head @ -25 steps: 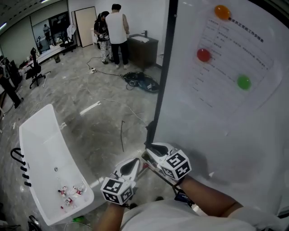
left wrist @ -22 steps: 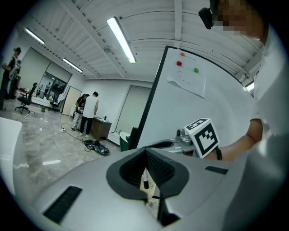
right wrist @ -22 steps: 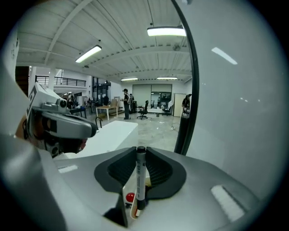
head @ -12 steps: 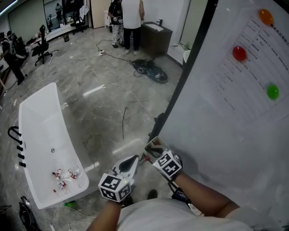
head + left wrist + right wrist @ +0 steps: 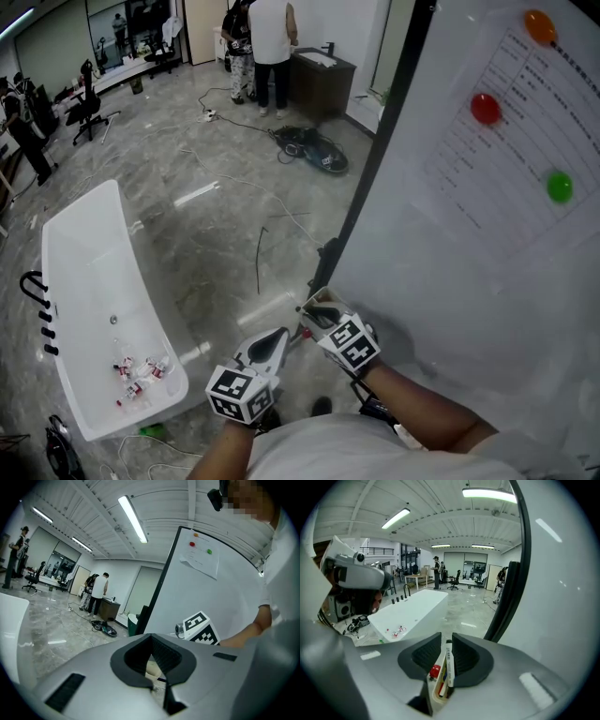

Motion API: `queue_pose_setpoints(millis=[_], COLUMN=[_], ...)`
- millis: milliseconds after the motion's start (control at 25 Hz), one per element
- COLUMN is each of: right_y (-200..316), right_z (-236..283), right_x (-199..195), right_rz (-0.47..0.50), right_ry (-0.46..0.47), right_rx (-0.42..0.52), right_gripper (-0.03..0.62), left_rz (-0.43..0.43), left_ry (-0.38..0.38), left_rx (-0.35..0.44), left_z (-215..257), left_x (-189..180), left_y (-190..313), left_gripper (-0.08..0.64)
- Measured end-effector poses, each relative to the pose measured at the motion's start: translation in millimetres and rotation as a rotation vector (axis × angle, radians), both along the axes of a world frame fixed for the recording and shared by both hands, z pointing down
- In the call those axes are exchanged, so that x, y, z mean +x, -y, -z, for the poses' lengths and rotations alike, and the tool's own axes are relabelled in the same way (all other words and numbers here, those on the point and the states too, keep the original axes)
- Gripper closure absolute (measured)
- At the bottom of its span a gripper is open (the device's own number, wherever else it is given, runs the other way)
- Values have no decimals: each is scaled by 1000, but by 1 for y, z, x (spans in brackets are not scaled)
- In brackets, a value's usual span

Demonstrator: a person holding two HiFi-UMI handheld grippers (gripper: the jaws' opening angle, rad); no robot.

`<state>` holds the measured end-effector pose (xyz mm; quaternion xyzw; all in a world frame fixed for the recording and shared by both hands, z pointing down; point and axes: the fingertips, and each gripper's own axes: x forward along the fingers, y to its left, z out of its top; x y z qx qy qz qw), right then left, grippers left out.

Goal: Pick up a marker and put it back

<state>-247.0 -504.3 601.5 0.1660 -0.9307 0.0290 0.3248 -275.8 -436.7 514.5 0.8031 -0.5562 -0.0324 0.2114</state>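
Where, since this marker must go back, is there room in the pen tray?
Barely any. The pen tray under the right tool is crowded: red cap, coloured pens beside the marker it grips. Only its near end shows bare.

Whiteboard (image 5: 469, 309) tally
Three magnets (image 5: 539, 26) (image 5: 485, 108) (image 5: 560, 187), one paper sheet (image 5: 511, 155), one tub (image 5: 89, 281), two tools (image 5: 281, 335) (image 5: 309, 311), one marker (image 5: 449, 663).
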Motion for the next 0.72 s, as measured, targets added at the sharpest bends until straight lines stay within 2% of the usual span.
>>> queue_pose_setpoints(millis=[200, 440, 600, 720], right_y=[-3, -9, -7, -13], right_z=[48, 106, 158, 187], right_x=[1, 13, 13, 22], right_rz=[-17, -67, -114, -128], right_ry=[137, 302, 453, 529], right_rx=[19, 19, 81, 139], right_gripper=[589, 589, 589, 589], left_rz=[-9, -39, -68, -63], left_ry=[14, 67, 111, 124], left_rx=[23, 80, 140, 174], left_z=[12, 45, 78, 98], left_x=[2, 8, 10, 16], left_y=[6, 24, 44, 51], left_gripper=[558, 558, 558, 558])
